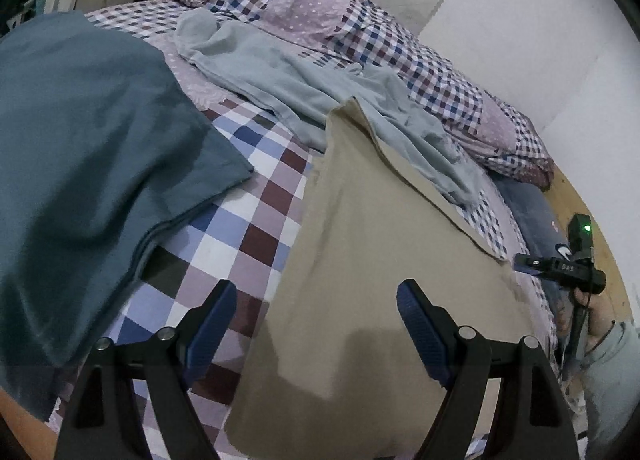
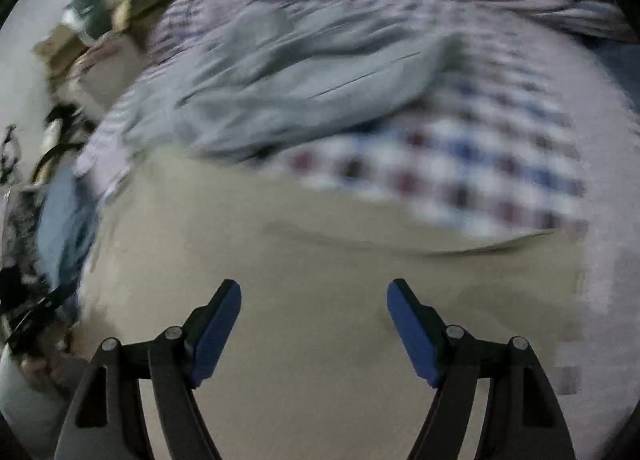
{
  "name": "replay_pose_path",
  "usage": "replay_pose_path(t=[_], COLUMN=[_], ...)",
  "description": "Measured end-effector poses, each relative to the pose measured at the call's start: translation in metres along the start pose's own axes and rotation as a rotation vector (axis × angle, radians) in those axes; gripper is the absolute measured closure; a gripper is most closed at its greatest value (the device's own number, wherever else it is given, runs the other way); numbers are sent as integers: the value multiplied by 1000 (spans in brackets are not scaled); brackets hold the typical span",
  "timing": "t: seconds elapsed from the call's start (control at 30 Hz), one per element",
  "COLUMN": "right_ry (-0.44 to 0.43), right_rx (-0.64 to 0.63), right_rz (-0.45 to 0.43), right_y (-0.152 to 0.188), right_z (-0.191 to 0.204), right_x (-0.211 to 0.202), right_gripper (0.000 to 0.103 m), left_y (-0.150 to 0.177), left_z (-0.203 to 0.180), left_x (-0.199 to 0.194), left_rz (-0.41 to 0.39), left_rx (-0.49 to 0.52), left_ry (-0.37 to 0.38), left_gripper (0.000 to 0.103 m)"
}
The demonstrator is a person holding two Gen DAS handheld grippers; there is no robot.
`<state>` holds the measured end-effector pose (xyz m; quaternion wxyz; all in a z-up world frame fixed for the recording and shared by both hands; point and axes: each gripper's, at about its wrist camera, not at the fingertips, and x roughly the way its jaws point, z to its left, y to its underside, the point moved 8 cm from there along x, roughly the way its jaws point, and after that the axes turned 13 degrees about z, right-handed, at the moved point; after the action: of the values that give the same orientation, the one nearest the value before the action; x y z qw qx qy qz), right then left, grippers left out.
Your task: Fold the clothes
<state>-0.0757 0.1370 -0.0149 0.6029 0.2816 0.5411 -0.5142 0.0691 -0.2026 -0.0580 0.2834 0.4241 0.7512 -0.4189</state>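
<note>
Beige cotton garment [image 1: 372, 260] lies flat on the checked bed [image 1: 256, 220], ready for folding; left gripper [image 1: 318, 324] and right gripper [image 2: 314, 324] hover above, jaws spread, empty.

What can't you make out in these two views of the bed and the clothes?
- Beige garment: its type is unclear; the bottom edge and left gripper cut it off in the left wrist view.
- Light blue garment: motion-blurred in the right wrist view.
- Teal cloth: its left part runs out of the left wrist view.
</note>
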Motion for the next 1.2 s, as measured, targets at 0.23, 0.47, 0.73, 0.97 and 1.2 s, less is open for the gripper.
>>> replay_pose_path(t=[0.23,0.47,0.73,0.97,1.2], right_ry=[116,298,118,33,41], right_rx=[10,141,132,70,166], right_rz=[25,-178,-290,-297,-310], right_y=[-40,-131,-77,47,108], right_z=[25,2,53,73,32], right_x=[60,22,-22,-29,-28], right_gripper=[53,53,47,43,43], left_y=[3,4,5,11,13], left_z=[9,24,37,43,38], left_x=[1,-7,-15,-34,-42], left_rz=[27,32,23,-11,-27], left_rx=[-11,-72,-130,-139,-132], left_ry=[28,54,81,94,76], left_gripper=[18,18,18,18,18])
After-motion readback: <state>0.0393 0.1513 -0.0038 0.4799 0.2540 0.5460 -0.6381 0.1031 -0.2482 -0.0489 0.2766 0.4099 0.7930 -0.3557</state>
